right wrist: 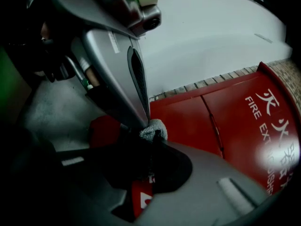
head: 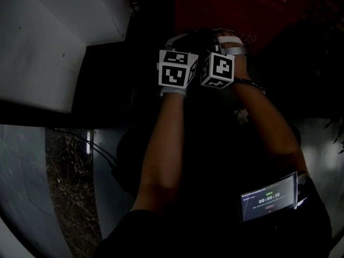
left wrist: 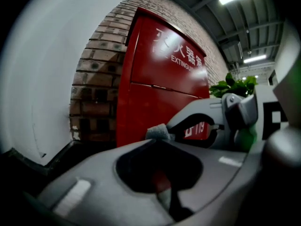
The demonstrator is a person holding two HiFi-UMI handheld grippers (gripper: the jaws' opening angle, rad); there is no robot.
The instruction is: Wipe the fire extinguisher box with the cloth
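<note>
Red-painted and upright against a brick wall: fire extinguisher box, front panel shut, white lettering across the upper part. Sits just ahead of both grippers, untouched by either in any view. Left gripper: jaws closed tip to tip, pinching a small tuft of grey cloth. Right gripper: jaws likewise together, meeting the same tuft from the other side. Appears to be one cloth nipped by both at once, with only a scrap on show and the remainder hidden or bunched between the jaws. Cannot confirm from the dark head view whether any of it hangs below. No contact between cloth and box. No damp streak, smear or wiped track discernible on the panel, though glare and dim light limit that reading. Judged: wiping not begun, or at least no evidence of it. Outstanding: settle the cloth in one grip, bring it flat to the red face, then cover panel, edges and top. Likely difficulty: metal scraping paint, given so little cloth beyond the tips.
</note>
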